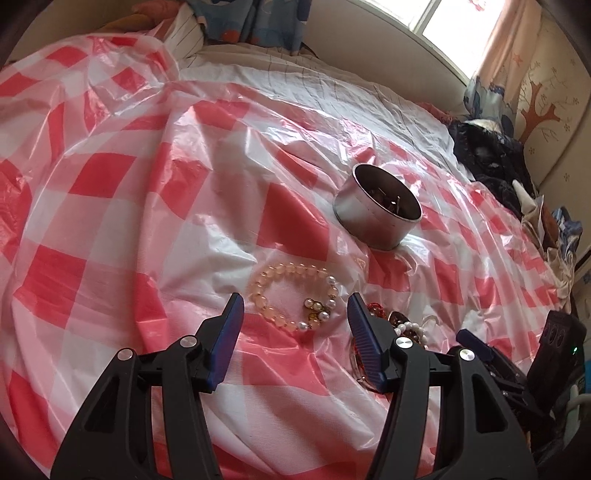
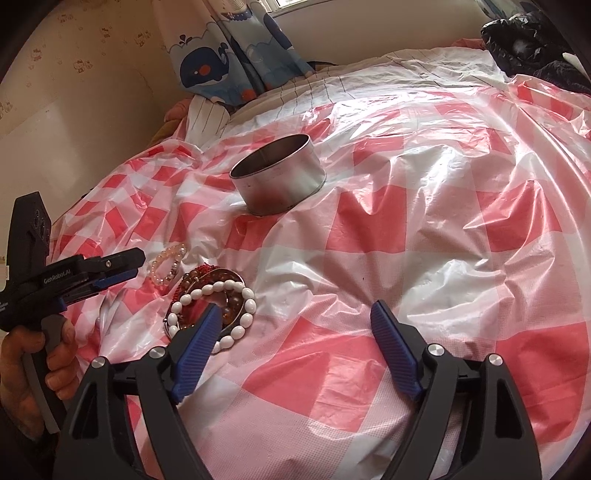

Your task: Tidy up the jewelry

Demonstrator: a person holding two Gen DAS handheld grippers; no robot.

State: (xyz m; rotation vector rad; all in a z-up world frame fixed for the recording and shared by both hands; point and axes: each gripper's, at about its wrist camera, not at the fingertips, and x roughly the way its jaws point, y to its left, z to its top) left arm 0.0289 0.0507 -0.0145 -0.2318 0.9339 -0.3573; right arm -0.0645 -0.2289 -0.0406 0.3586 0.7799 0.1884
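Left gripper (image 1: pixel 295 314) fingers spread, empty, framing peach bead bracelet (image 1: pixel 293 297) at lower centre. Right gripper (image 2: pixel 295 325) fingers released; white bead bracelet (image 2: pixel 221 302) lower left. Metal tin (image 2: pixel 279 173) upper centre; checked plastic sheet (image 2: pixel 424 240) open rightward. Casing reads "GenRobot.AI".

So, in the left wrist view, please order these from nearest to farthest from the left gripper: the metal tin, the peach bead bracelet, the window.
From the left gripper:
1. Peach bead bracelet, just ahead between the open fingers.
2. Metal tin, farther ahead, slightly right.
3. Window, far back, upper right.
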